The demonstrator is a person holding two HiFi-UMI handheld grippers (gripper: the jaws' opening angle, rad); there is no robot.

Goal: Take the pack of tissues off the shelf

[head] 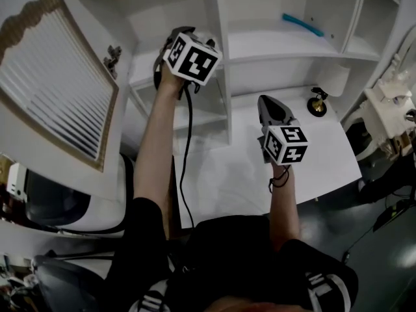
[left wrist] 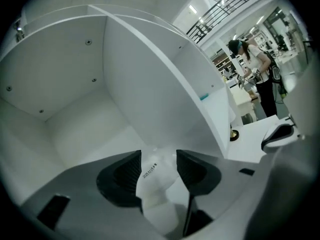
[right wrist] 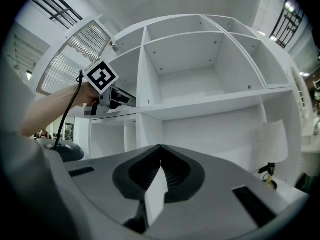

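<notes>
Backdrop: a white shelf unit (head: 218, 38) fills the 12 o'clock side of the head view, with a white worktop (head: 227, 174) at its foot.
Left tool (left wrist: 159, 155): inside a shelf compartment at 11 o'clock, its jaws spread wide on either side of the pack.
Pack of tissues (left wrist: 154, 179): white and soft, inside that same compartment. It sits between the jaws and fills the gap, with small dark print on its side.
Right tool (right wrist: 160, 147): out over the worktop, at 4 o'clock from the other tool and well apart from it. Its jaw tips are closed together and point at the shelves.
Slatted door (head: 58, 90): stands open at 9 to 10 o'clock.
Blue strip (head: 302, 25): lies on an upper shelf at 1 o'clock.
Small brass stand (head: 317, 103): on the worktop, at 2 o'clock from the closed tool.
</notes>
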